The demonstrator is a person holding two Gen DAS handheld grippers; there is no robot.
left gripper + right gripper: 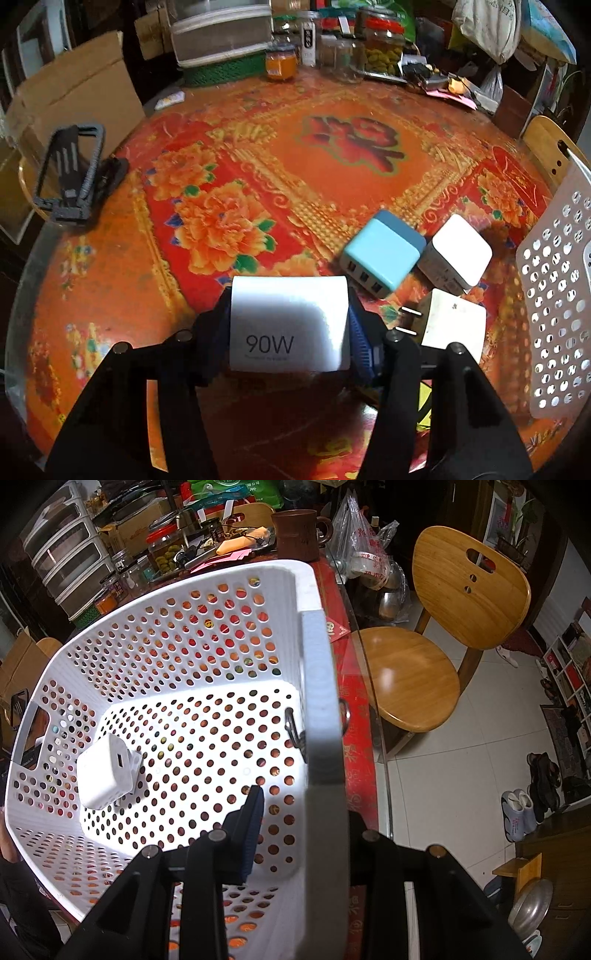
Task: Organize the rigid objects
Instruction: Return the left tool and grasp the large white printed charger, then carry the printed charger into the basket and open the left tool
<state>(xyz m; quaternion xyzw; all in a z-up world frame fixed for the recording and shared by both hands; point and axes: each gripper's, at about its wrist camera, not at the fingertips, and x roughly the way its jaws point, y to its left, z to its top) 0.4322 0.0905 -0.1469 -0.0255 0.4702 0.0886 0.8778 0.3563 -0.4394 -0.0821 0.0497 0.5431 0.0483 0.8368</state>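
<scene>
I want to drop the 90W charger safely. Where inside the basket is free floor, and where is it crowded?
The basket floor is bare from its middle to the wall that the right gripper clamps. The near left corner holds one white charger. The left gripper holds the 90W charger.

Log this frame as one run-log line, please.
left gripper: holds 90W charger | right gripper: clamps basket rim | in basket: white charger | on table: three chargers
</scene>
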